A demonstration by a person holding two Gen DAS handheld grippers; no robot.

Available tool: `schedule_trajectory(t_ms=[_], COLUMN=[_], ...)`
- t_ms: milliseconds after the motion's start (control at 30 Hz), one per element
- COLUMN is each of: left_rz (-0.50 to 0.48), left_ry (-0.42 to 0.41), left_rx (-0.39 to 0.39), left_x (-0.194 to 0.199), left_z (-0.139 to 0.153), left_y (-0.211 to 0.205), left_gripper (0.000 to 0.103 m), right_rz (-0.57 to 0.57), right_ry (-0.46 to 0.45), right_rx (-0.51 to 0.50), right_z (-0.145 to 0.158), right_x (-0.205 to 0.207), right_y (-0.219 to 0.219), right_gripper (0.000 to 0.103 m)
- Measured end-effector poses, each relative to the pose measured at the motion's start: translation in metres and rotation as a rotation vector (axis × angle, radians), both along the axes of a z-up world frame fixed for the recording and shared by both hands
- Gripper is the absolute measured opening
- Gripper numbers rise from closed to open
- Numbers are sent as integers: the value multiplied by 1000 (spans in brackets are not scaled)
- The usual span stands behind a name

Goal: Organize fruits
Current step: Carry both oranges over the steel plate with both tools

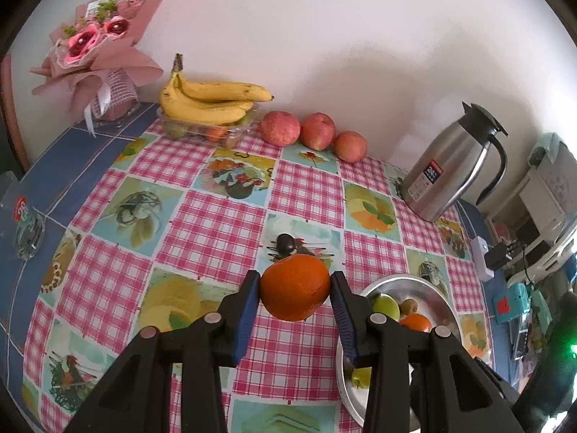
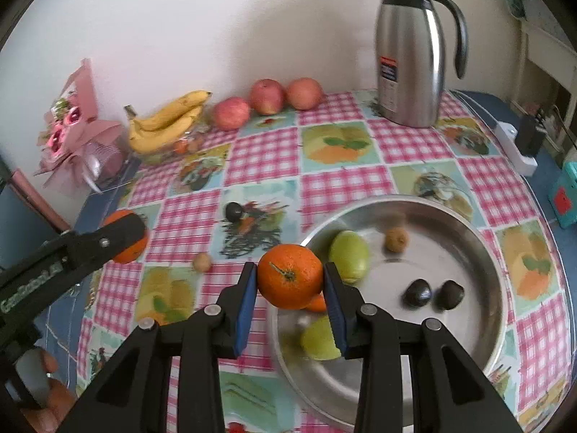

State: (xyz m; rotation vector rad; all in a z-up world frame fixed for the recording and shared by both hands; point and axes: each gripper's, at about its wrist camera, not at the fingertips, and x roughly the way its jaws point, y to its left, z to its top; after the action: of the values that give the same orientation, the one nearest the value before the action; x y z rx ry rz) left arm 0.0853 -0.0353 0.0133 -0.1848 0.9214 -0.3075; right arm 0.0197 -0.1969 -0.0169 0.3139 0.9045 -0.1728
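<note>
My left gripper [image 1: 295,290] is shut on an orange [image 1: 294,287], held above the tablecloth left of the steel bowl [image 1: 432,288]; it also shows in the right wrist view [image 2: 124,238]. My right gripper [image 2: 290,283] is shut on a second orange [image 2: 290,276] over the near-left rim of the bowl [image 2: 483,252]. The bowl holds two green fruits [image 2: 349,255], another orange [image 2: 316,303], a walnut [image 2: 396,240] and two dark chestnuts [image 2: 418,292]. A dark chestnut [image 2: 234,211] and a small brown nut [image 2: 202,262] lie on the cloth.
Bananas [image 1: 212,99] lie on a clear fruit tray, with three apples [image 1: 315,130] beside them along the wall. A steel thermos jug [image 2: 411,50] stands at the back right. A pink bouquet [image 1: 97,47] stands at the back left. A power strip [image 2: 515,144] lies at the right edge.
</note>
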Motion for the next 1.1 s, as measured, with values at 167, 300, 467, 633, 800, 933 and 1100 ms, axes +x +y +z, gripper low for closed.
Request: schedule_trajectory(t_ms=[167,300,467,633,800,933,1100], left_rz=[-56,-120,-189,-261,-309,-335,-364], left_ry=[43,93,109,103,118,132,129], left_rx=[-9,-48,-32,5,36,37,55], left_x=[0,-2,-10,-16,-18,-19,-22], left_z=[-10,-20,-24,-27,-41,-50,-55], left_y=[-18,-37,-62,-86,-105,-115,-127], left_gripper=[42,42,42,42,42,42,42], right_rz=[-84,-165,-240,-270,-309,-337,-372], right_ry=[61,84,67,47,25,57,72], right_rx=[-26,-44,-31,-28,-29,-15,-12], right_z=[-12,-15,-13,-10,-15,-27,-36], right_x=[-4,-11,-21,-23,-22,-20,-21], right_y=[-26,-51,-74,-82,-92,-101,-109], right_gripper=[38,38,38,38,38,38,38])
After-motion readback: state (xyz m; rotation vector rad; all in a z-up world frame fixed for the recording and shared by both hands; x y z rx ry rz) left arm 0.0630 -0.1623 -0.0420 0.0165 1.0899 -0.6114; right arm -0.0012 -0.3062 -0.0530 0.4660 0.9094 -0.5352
